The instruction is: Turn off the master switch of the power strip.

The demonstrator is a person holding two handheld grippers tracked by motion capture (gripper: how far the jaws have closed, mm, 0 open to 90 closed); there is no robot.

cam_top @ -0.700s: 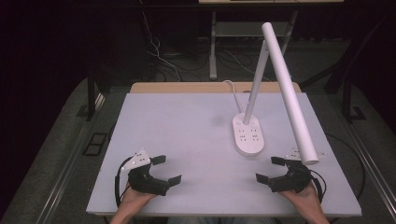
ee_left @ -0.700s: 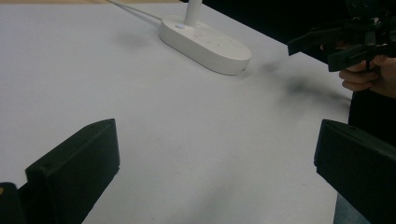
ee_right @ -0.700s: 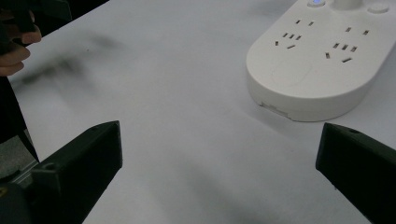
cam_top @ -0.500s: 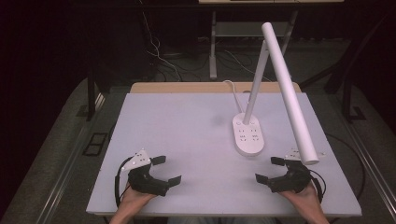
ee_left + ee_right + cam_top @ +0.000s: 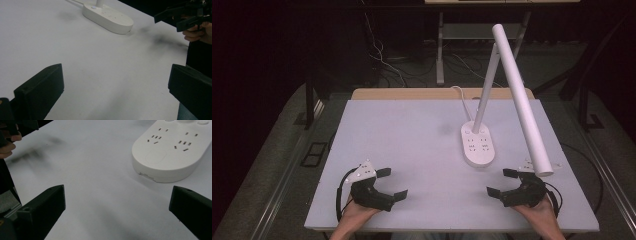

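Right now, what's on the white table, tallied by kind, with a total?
Desk lamp, white, with sockets in its base: 1
Hand-held grippers, black, both with jaws open and empty: 2, the left gripper and the right gripper
Total on the table: 3

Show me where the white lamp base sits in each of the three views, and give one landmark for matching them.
High view: the lamp base lies right of centre on the table, ahead of the right gripper.
Left gripper view: top centre, its rounded end toward the right gripper.
Right gripper view: upper right, socket holes facing up.
Shared landmark: the socket holes on the base's top.
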